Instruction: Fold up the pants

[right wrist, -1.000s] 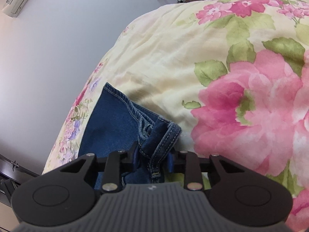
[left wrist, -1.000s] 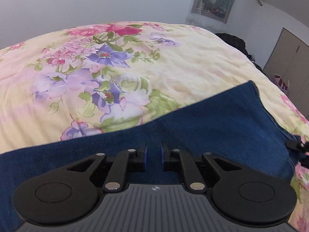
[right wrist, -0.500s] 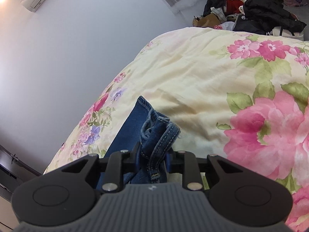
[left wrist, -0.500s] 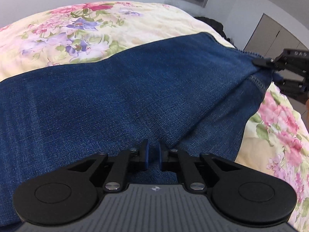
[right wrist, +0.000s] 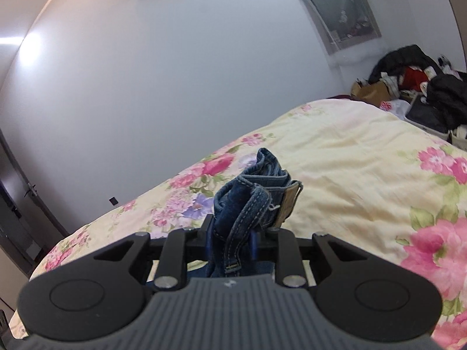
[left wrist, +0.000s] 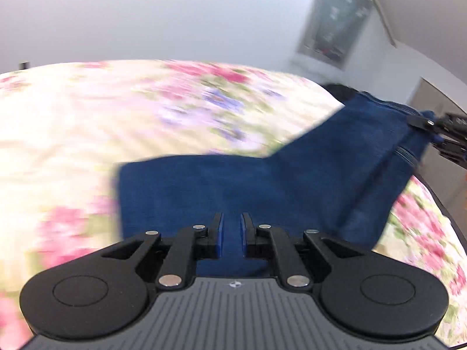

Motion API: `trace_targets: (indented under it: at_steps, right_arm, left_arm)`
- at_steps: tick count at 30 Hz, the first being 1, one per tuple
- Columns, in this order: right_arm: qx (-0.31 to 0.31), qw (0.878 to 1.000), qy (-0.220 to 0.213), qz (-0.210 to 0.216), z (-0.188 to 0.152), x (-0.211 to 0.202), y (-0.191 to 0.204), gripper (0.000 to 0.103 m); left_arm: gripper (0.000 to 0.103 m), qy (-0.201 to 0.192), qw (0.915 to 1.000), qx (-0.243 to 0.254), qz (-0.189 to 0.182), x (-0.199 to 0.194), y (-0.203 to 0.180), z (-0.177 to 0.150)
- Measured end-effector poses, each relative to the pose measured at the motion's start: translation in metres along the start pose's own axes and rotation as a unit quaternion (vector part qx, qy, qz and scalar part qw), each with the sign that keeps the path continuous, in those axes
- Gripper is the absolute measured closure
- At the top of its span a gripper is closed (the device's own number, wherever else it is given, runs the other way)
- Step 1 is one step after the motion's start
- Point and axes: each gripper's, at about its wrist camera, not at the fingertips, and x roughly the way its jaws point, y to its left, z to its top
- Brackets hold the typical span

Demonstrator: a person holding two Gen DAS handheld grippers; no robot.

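Left wrist view: left hand-held gripper [left wrist: 231,239] clamps the dark blue denim pants [left wrist: 262,186], stretched above the floral-quilted bed [left wrist: 87,122] toward the right hand-held gripper [left wrist: 437,134].

Right wrist view: right hand-held gripper [right wrist: 232,240] pinches the bunched waistband [right wrist: 254,198].

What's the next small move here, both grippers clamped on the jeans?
Probably carry both ends forward together and lay them down flat. The left gripper and right gripper each pinch the jeans, which hang lifted and stretched between them above the floral bedspread, with the fold not yet set down.
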Motion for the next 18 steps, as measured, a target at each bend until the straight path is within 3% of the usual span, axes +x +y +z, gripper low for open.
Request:
trace_targets:
  at_steps: [7, 11, 14, 18]
  right_arm:
    - [-0.045, 0.998, 0.012, 0.037, -0.019, 0.01, 0.092, 0.084]
    - [-0.073, 0.994, 0.04, 0.066, -0.047, 0.029, 0.146, 0.084]
    - [-0.084, 0.989, 0.08, 0.093, -0.081, 0.05, 0.183, 0.084]
    - [-0.094, 0.975, 0.174, 0.105, -0.146, 0.088, 0.216, 0.085]
  left_arm:
    - [0.087, -0.043, 0.9967, -0.063, 0.029, -0.063, 0.075, -0.007]
    - [0.087, -0.049, 0.9946, -0.083, 0.038, -0.077, 0.104, -0.018]
    - [0.087, -0.048, 0.9937, -0.094, 0.036, -0.082, 0.119, -0.024]
    - [0.087, -0.042, 0.9925, -0.109, 0.035, -0.086, 0.138, -0.034]
